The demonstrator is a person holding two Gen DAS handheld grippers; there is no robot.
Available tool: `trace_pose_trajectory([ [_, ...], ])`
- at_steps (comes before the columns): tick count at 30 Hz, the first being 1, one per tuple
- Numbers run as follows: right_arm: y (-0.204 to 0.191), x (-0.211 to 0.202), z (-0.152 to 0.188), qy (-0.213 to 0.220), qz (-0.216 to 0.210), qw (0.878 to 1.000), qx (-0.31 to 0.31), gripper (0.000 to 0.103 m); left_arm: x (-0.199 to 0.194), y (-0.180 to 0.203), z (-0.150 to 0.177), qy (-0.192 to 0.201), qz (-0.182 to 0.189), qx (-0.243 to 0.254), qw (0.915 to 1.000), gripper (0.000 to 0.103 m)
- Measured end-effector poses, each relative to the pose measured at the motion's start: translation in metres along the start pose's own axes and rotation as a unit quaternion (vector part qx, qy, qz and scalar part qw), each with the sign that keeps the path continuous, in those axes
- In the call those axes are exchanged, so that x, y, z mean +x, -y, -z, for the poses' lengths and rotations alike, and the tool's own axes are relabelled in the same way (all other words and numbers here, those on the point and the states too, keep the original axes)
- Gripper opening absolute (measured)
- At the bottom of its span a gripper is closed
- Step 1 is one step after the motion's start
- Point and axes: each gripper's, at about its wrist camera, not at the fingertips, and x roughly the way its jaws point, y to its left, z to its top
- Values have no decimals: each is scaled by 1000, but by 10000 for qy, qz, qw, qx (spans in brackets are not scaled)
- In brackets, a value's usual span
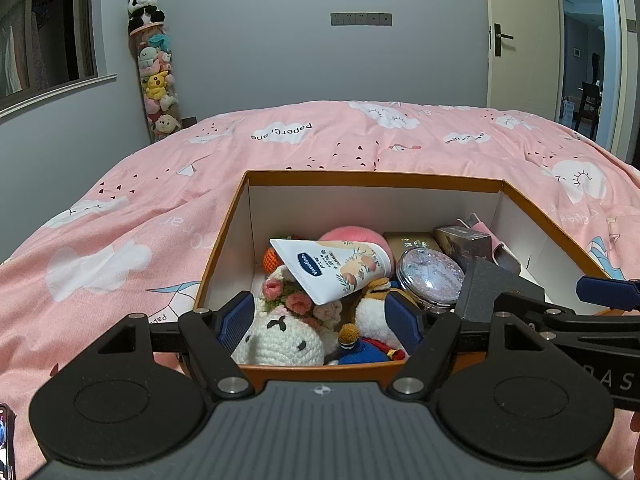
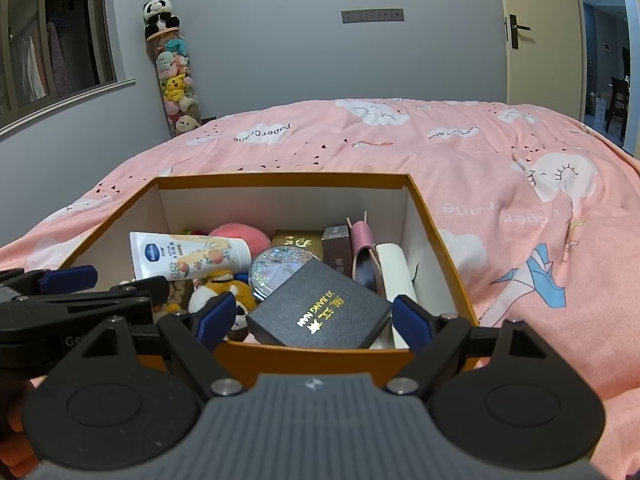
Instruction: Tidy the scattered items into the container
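A pink duvet [image 1: 120, 216] printed with white clouds covers the bed and carries an orange cardboard box [image 1: 224, 236] with white inner walls, open at the top. Both grippers hover at the box's near edge, side by side. The left gripper [image 1: 320, 322] has its blue-padded fingers spread wide with nothing between them, above a white crocheted bunny [image 1: 280, 340] that lies in the near left corner under a small knitted flower bunch [image 1: 296, 300]. The right gripper [image 2: 314, 318] is likewise spread and empty, its fingers either side of a black gift box [image 2: 320, 308] with gold lettering (it rests tilted on the other contents, touching neither pad). Behind these, inside the box, a white Vaseline tube [image 1: 332, 268] lies across the pile, next to a glittery round case [image 1: 430, 276], a pink round cushion-like item [image 1: 352, 236] and a small dark carton [image 2: 338, 250].
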Motion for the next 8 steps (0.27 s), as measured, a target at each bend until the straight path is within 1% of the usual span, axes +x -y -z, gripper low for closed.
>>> trace_pose_trajectory([
  [8,0,0,0,-2,0,10000,-1,86,1,-2,3,-25,26,11,10000,85],
])
